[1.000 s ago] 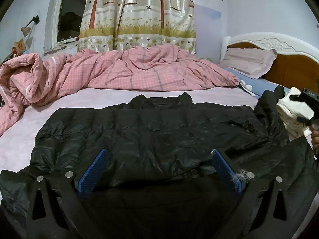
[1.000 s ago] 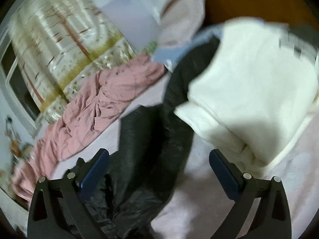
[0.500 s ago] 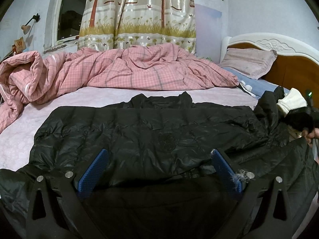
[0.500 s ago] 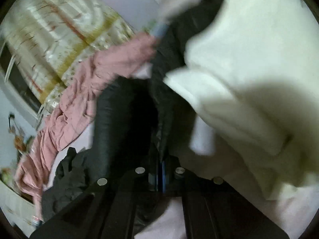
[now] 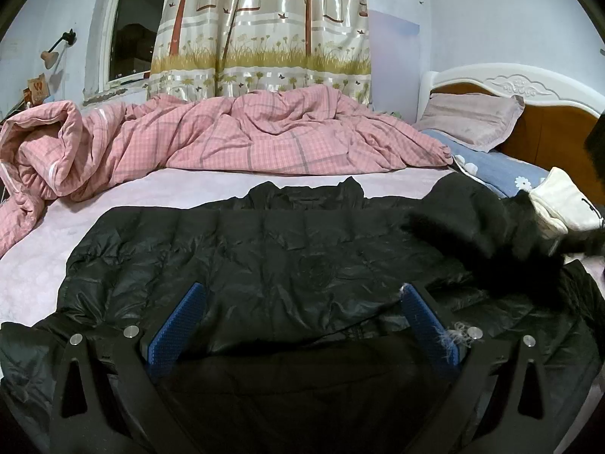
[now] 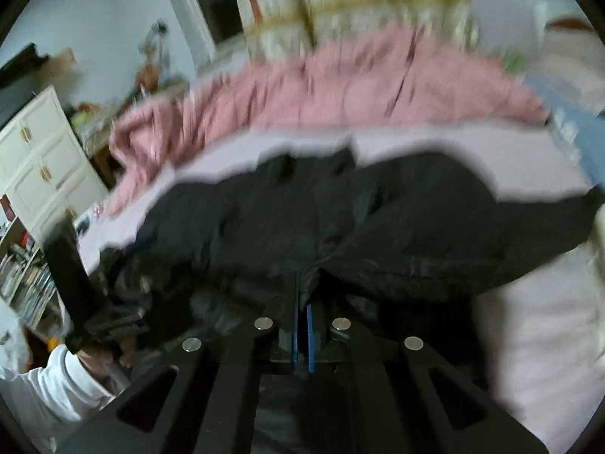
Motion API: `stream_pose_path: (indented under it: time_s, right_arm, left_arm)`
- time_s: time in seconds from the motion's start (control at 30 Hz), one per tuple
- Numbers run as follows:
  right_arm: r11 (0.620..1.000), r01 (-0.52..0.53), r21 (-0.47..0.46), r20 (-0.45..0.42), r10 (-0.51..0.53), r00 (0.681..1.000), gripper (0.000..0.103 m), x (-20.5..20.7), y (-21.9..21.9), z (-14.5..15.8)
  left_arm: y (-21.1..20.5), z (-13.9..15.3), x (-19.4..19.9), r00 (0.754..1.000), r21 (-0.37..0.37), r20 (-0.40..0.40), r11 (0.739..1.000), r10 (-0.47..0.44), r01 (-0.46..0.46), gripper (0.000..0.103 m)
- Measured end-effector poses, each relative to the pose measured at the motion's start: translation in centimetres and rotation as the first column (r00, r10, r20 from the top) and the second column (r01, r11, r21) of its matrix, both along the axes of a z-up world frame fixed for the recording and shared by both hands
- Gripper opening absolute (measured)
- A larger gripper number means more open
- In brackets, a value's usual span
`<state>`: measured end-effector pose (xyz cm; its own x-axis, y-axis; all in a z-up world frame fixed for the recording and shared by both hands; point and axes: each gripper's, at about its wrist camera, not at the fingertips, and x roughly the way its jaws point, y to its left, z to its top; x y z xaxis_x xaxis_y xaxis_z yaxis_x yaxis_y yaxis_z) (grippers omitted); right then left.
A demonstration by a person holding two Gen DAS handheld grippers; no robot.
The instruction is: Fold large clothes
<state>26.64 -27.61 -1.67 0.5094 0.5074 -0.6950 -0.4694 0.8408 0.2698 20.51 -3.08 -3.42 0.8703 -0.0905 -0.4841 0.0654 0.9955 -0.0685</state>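
Blur smears right hand-held gripper (image 6: 301, 335), clamped on black jacket (image 6: 340, 219).

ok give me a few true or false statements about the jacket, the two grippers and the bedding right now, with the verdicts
1. The black jacket lies spread on the bed. True.
2. The left gripper is clamped on the jacket. False: its jaws stand wide apart over it.
3. The right gripper is shut on jacket fabric. True.
4. The pink quilt covers the jacket. False: it is bunched behind the jacket, near the curtain.
5. A pillow rests by the headboard. True.
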Motion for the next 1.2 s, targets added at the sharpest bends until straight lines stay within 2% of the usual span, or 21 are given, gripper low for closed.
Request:
stream_pose_path:
  time_s: [0.07, 0.13, 0.17, 0.23, 0.27, 0.3, 0.4, 0.5, 0.53, 0.63, 0.67, 0.7, 0.73, 0.83, 0.87, 0.97, 1.03, 1.07, 1.1, 1.17, 1.2]
  right_arm:
    - [0.997, 0.021, -0.07, -0.03, -0.023, 0.999, 0.011, 0.6, 1.4, -1.8]
    - [0.993, 0.071, -0.09, 0.006, -0.071, 0.997, 0.014, 0.6, 1.1, -2.0]
    - [0.992, 0.11, -0.066, 0.036, -0.107, 0.994, 0.022, 0.3, 0.4, -1.5]
    - [0.976, 0.216, 0.0, 0.08, -0.215, 0.973, 0.049, 0.1, -1.7, -0.3]
    - [0.962, 0.27, 0.043, 0.091, -0.273, 0.958, 0.069, 0.1, -3.0, 0.2]
    - [0.936, 0.339, 0.094, 0.101, -0.348, 0.932, 0.075, 0.0, -4.7, 0.8]
    - [0.86, 0.472, 0.195, 0.079, -0.493, 0.866, 0.075, 0.0, -8.5, 1.6]
    - [0.732, 0.613, 0.298, -0.019, -0.637, 0.77, 0.076, 0.2, -13.9, 0.5]
    - [0.702, 0.633, 0.327, -0.054, -0.655, 0.754, 0.076, 0.0, -15.1, 0.3]
    - [0.562, 0.701, 0.439, -0.182, -0.708, 0.682, 0.076, 0.0, -19.4, -1.5]
    - [0.536, 0.721, 0.439, -0.197, -0.726, 0.659, 0.077, 0.3, -20.6, -1.9]
    - [0.535, 0.736, 0.414, -0.202, -0.735, 0.648, 0.077, 1.0, -20.9, -2.2]
    - [0.557, 0.741, 0.375, -0.202, -0.731, 0.651, 0.077, 2.0, -21.4, -2.6]
    - [0.643, 0.702, 0.305, -0.194, -0.68, 0.707, 0.077, 5.3, -21.9, -3.9]
    - [0.661, 0.698, 0.275, -0.186, -0.676, 0.713, 0.077, 6.3, -21.6, -4.4]
    - [0.665, 0.724, 0.185, -0.152, -0.708, 0.689, 0.073, 8.3, -21.5, -5.9]
    - [0.638, 0.758, 0.135, -0.148, -0.744, 0.652, 0.057, 8.9, -21.9, -6.9]
    - [0.616, 0.776, 0.136, -0.137, -0.764, 0.63, 0.044, 8.8, -22.0, -6.7]
    - [0.61, 0.779, 0.146, -0.128, -0.769, 0.626, 0.026, 8.7, -22.1, -6.4]
    - [0.647, 0.741, 0.179, -0.136, -0.73, 0.67, 0.003, 8.8, -21.9, -6.2]
    - [0.659, 0.728, 0.19, -0.138, -0.716, 0.684, 0.003, 8.8, -21.8, -6.1]
  left_arm:
    - [0.0, 0.0, 0.0, 1.0, -0.002, 0.001, 1.0, -0.001, 0.001, 0.103]
    - [0.0, 0.0, 0.0, 1.0, -0.001, -0.001, 1.0, -0.001, 0.001, 0.103]
    - [0.0, 0.0, 0.0, 1.0, 0.0, -0.001, 1.0, -0.001, 0.001, 0.103]
    - [0.0, 0.0, 0.0, 1.0, 0.0, -0.002, 1.0, -0.001, 0.001, 0.103]
    - [0.0, 0.0, 0.0, 1.0, 0.0, -0.002, 1.0, -0.001, 0.001, 0.103]
    - [0.0, 0.0, 0.0, 1.0, -0.001, -0.002, 1.0, 0.0, 0.0, 0.103]
    - [0.0, 0.0, 0.0, 1.0, 0.0, -0.001, 1.0, -0.001, 0.001, 0.103]
    - [0.0, 0.0, 0.0, 1.0, 0.0, -0.002, 1.0, 0.0, 0.0, 0.103]
    - [0.0, 0.0, 0.0, 1.0, 0.0, -0.001, 1.0, 0.0, 0.0, 0.103]
    - [0.0, 0.0, 0.0, 1.0, 0.001, -0.002, 1.0, 0.0, 0.0, 0.103]
    - [0.0, 0.0, 0.0, 1.0, 0.001, -0.002, 1.0, 0.0, 0.0, 0.103]
    - [0.0, 0.0, 0.0, 1.0, 0.001, -0.001, 1.0, 0.0, 0.0, 0.103]
    - [0.0, 0.0, 0.0, 1.0, 0.001, 0.0, 1.0, 0.0, 0.0, 0.103]
    - [0.0, 0.0, 0.0, 1.0, 0.001, -0.001, 1.0, 0.0, 0.0, 0.103]
    - [0.0, 0.0, 0.0, 1.0, 0.0, -0.001, 1.0, 0.0, 0.0, 0.103]
    - [0.0, 0.0, 0.0, 1.0, 0.0, -0.003, 1.0, -0.001, 0.001, 0.103]
    - [-0.1, 0.0, 0.0, 1.0, 0.0, -0.001, 1.0, -0.001, 0.001, 0.103]
    - [-0.1, 0.0, 0.0, 1.0, 0.0, 0.0, 1.0, -0.001, 0.001, 0.103]
    - [-0.1, 0.0, 0.0, 1.0, 0.0, 0.0, 1.0, -0.001, 0.001, 0.103]
    - [-0.1, 0.0, 0.1, 1.0, 0.001, -0.001, 1.0, -0.001, 0.001, 0.103]
    - [-0.1, 0.0, 0.0, 1.0, 0.001, 0.0, 1.0, 0.0, 0.0, 0.103]
